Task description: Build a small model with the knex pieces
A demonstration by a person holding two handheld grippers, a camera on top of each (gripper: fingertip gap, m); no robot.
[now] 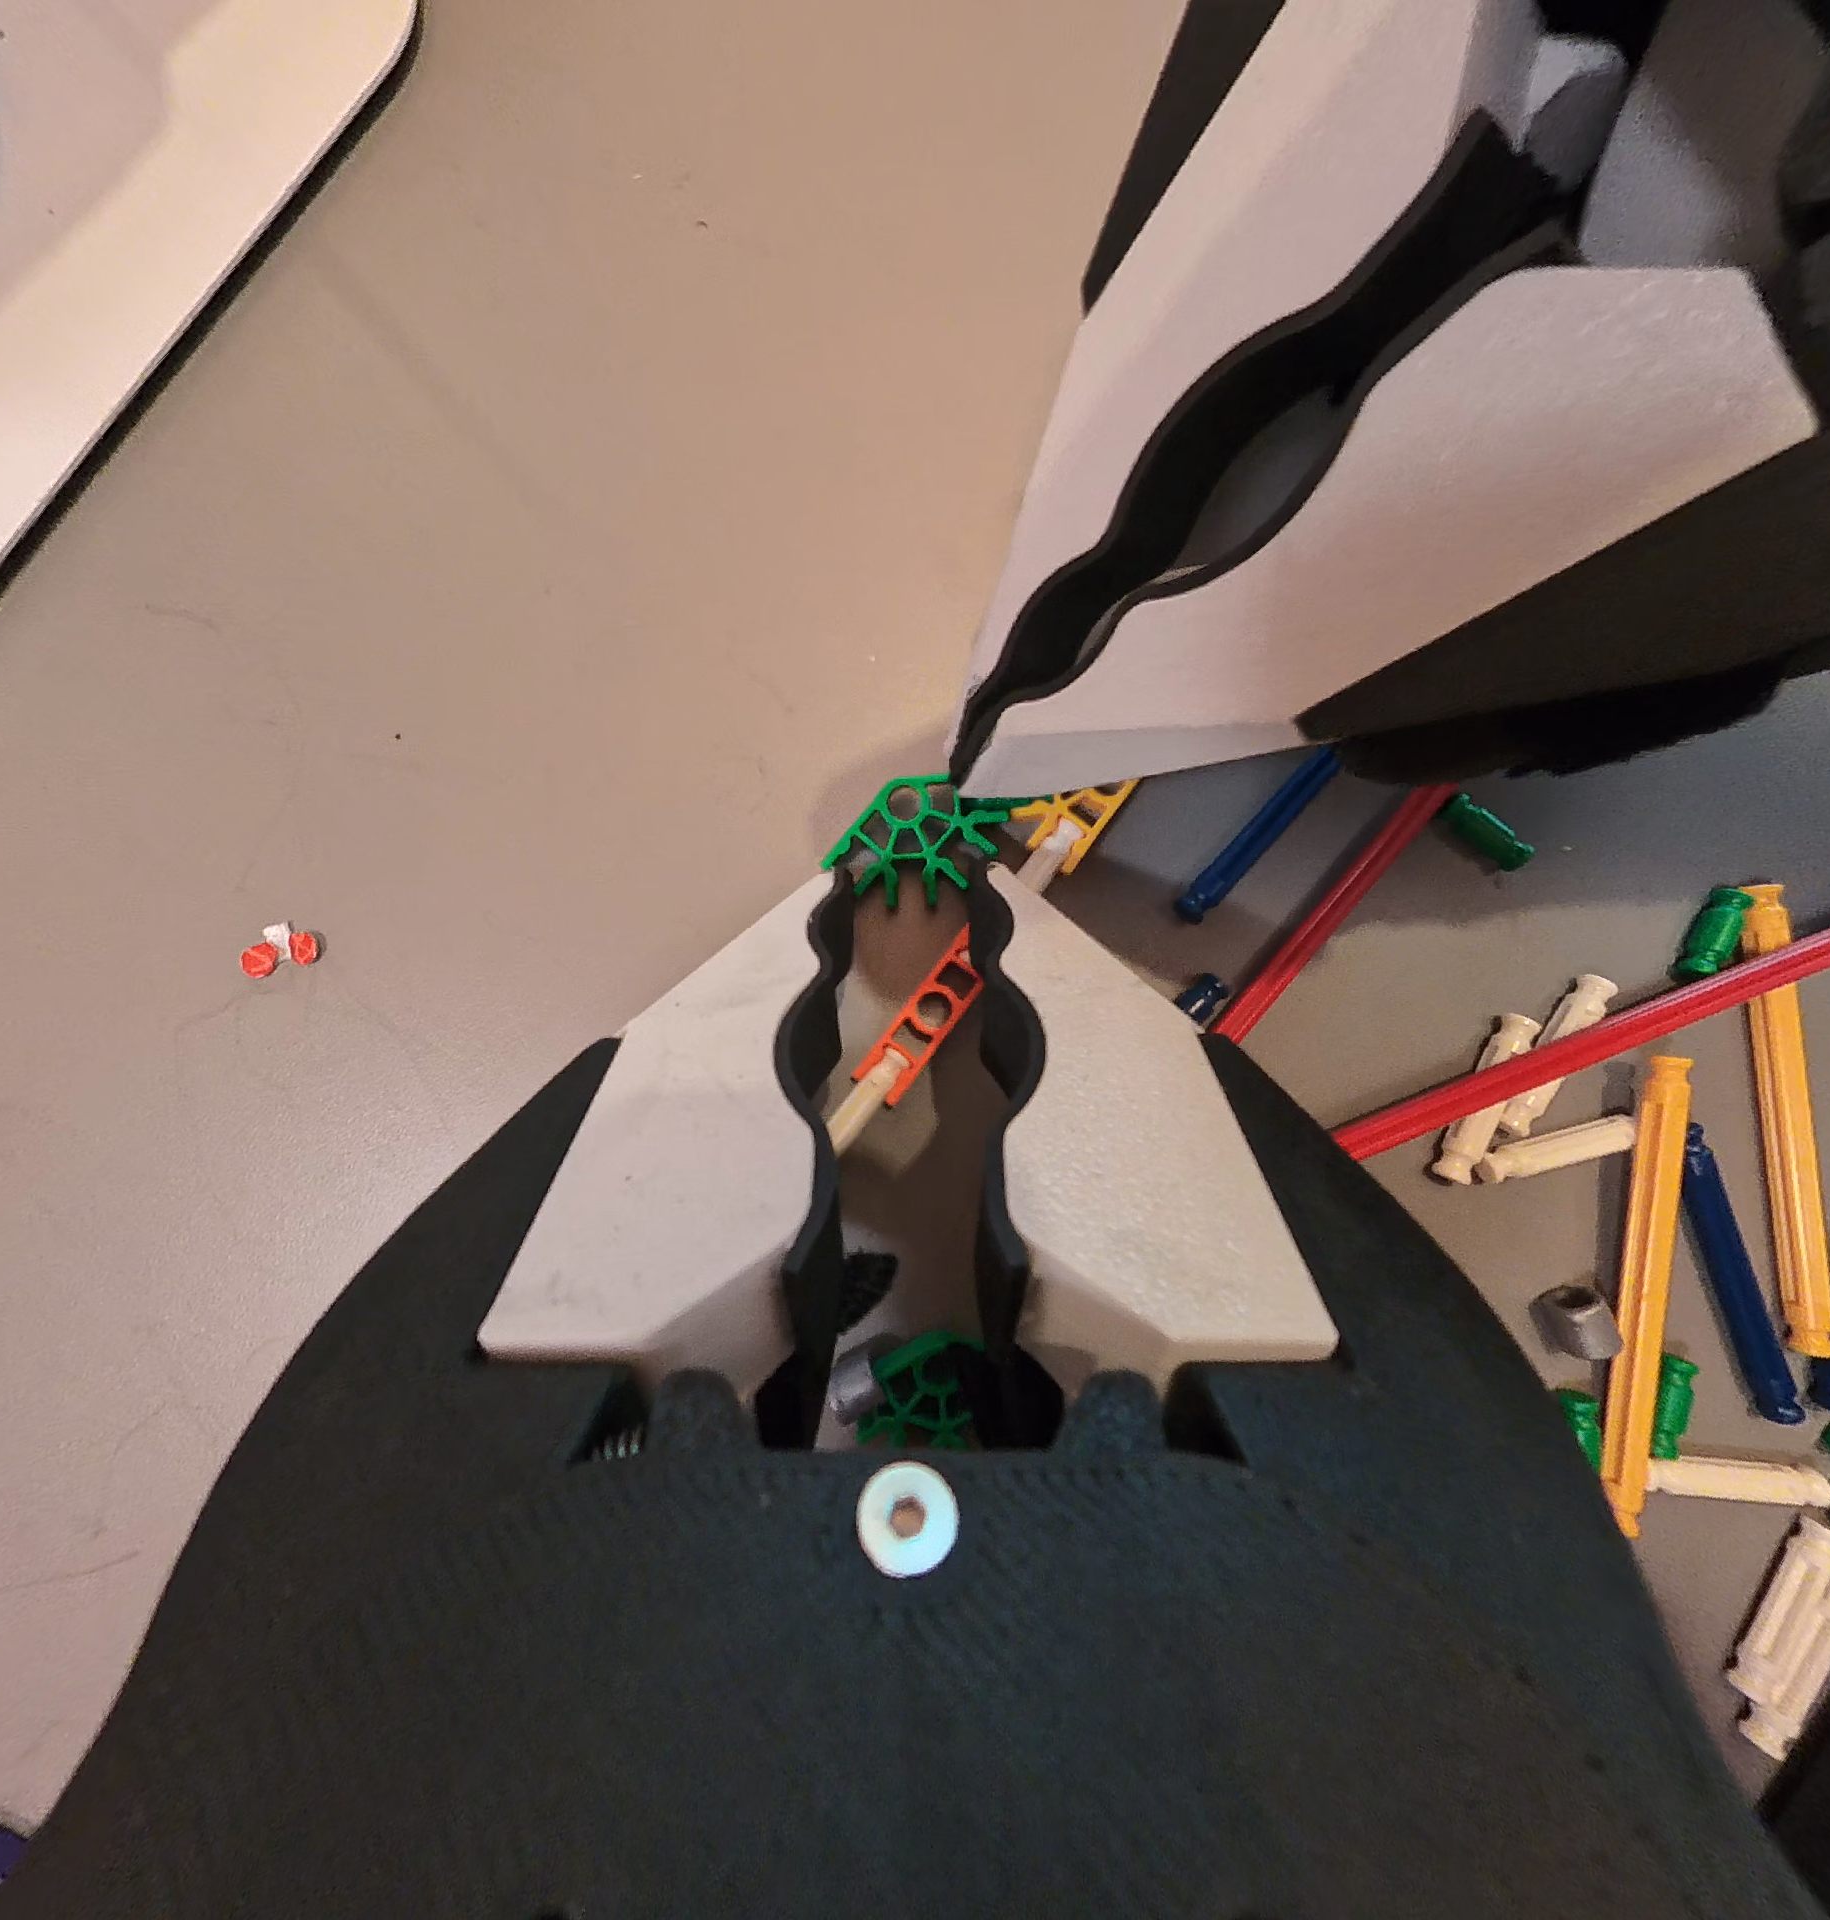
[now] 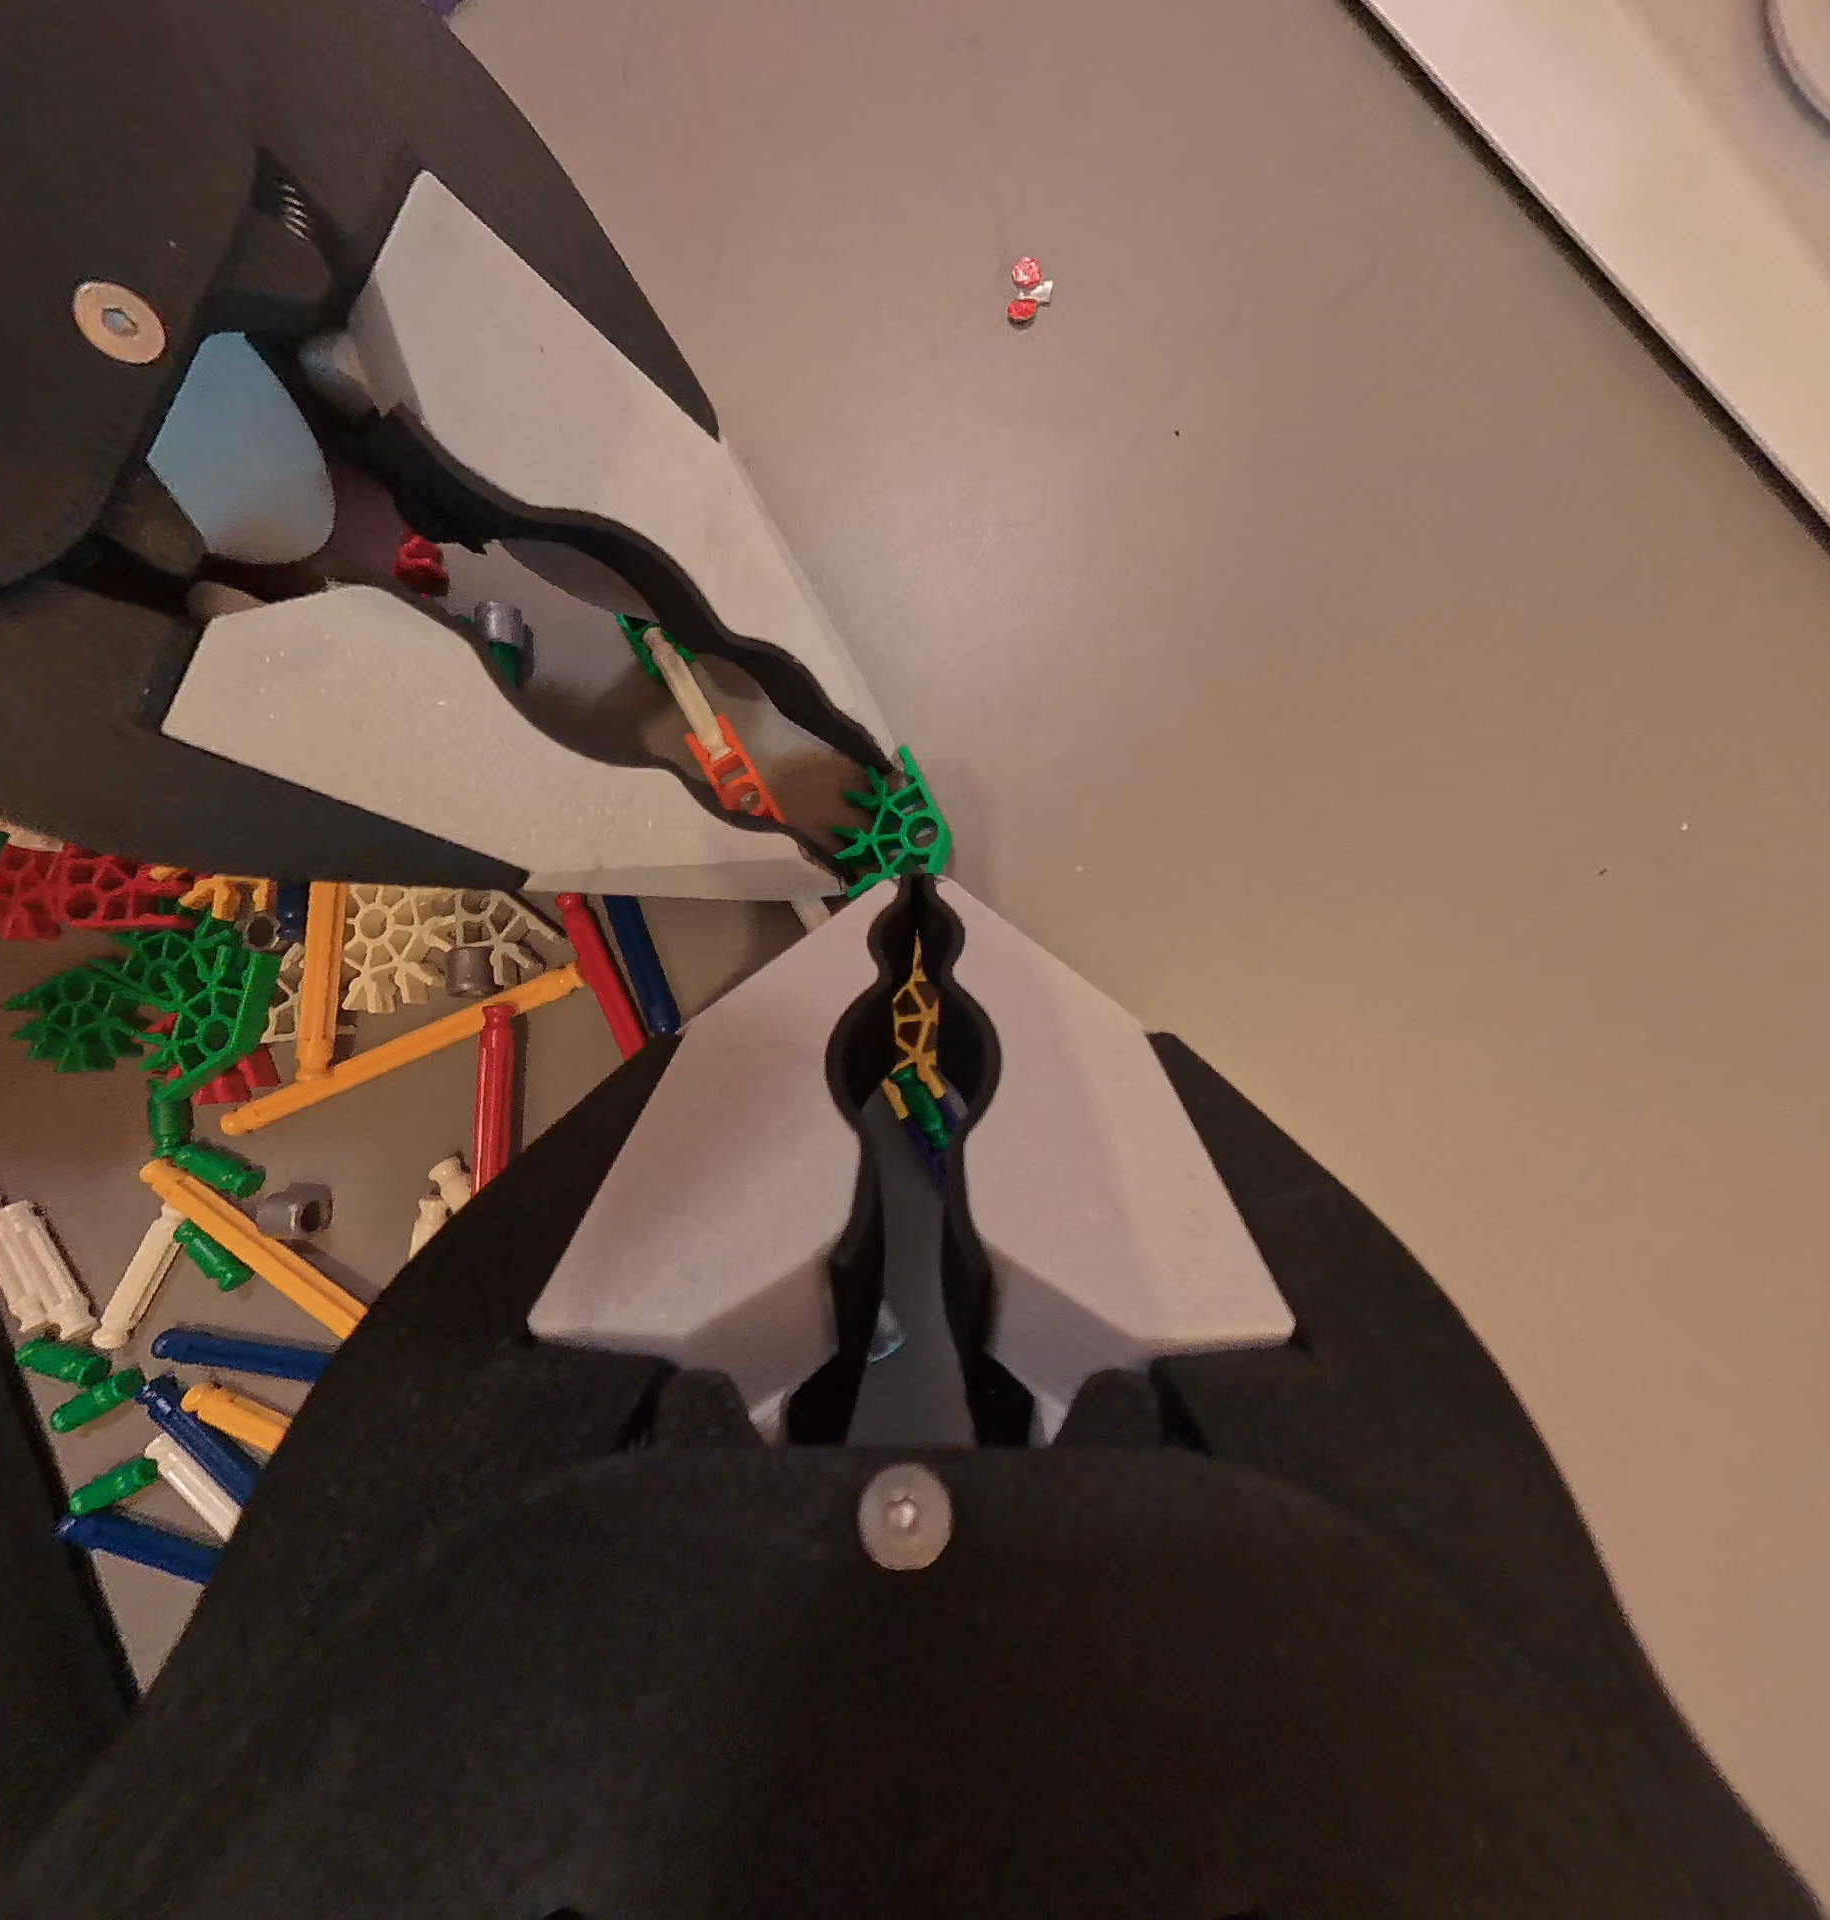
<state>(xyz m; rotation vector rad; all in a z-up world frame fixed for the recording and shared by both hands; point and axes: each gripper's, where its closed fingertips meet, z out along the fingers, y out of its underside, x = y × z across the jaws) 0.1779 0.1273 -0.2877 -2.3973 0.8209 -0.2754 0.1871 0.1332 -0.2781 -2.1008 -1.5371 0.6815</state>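
While left claw is pinching green connector at fingertips, flat edge pointing away, right claw is pressing together just beside it, gripping what I cannot tell; orange connector lying under left claw, long axis slanting; two red bits sitting apart on worktop; loose rods lying heaped rightward
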